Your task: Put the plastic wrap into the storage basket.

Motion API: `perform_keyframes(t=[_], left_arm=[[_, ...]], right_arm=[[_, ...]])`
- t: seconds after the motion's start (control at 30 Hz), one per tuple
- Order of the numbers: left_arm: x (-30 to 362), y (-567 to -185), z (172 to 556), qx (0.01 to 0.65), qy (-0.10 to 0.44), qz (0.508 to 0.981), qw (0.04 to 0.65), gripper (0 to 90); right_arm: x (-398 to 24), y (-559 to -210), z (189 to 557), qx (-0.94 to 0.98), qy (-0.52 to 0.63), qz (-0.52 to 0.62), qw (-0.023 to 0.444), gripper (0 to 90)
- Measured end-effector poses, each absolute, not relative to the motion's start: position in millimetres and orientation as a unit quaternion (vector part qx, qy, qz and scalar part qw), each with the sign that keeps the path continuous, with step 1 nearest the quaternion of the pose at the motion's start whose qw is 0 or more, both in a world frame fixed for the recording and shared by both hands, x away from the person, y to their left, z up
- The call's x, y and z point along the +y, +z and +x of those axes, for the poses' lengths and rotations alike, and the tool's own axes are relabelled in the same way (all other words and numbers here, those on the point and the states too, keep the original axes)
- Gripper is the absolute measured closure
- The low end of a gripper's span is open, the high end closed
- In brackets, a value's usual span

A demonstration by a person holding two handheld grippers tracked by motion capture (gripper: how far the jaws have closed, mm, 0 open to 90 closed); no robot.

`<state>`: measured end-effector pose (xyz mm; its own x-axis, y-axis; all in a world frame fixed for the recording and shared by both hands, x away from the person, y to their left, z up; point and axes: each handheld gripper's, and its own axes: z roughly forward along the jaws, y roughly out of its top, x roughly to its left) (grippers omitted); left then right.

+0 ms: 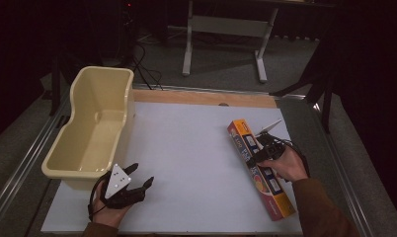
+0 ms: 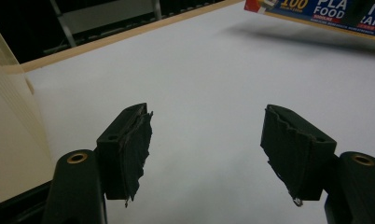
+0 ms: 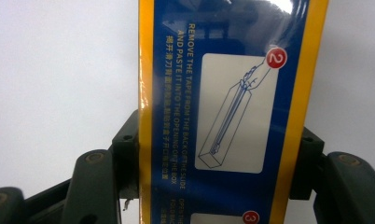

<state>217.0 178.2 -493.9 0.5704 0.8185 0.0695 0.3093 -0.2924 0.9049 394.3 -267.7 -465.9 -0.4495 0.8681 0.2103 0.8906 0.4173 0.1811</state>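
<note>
Clamped mid-length in the right tool point(image 1: 259, 148), a long cling-film box point(image 1: 259, 168) sits at four o'clock on the white surface point(image 1: 186, 148); light, stiff cardboard, likely slippery. Left tool point(image 1: 142, 180), seven o'clock, gapes empty.

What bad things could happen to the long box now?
The right hand-held gripper clamps the long box nearer its far end, so the heavier near end could sag or slip out. If it is headed for the cream tub, the box looks long and might catch the tub's rim.
</note>
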Motion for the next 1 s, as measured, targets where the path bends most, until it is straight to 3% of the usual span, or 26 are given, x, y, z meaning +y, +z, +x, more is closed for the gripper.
perform_keyframes(t=[0.17,0.77,1.0], left_arm=[[178.0,-494.1,216.9,0.374,0.275,0.755,0.463,32.7],[177.5,-494.2,216.9,0.373,0.275,0.756,0.463,32.7],[177.4,-494.2,216.8,0.372,0.275,0.756,0.463,32.7]], right_arm=[[-269.4,-461.1,384.4,-0.834,-0.154,-0.527,0.052,39.1],[-268.0,-439.4,357.1,-0.763,-0.298,-0.551,0.162,39.1],[-260.3,-431.6,354.8,-0.745,-0.332,-0.552,0.173,39.2]])
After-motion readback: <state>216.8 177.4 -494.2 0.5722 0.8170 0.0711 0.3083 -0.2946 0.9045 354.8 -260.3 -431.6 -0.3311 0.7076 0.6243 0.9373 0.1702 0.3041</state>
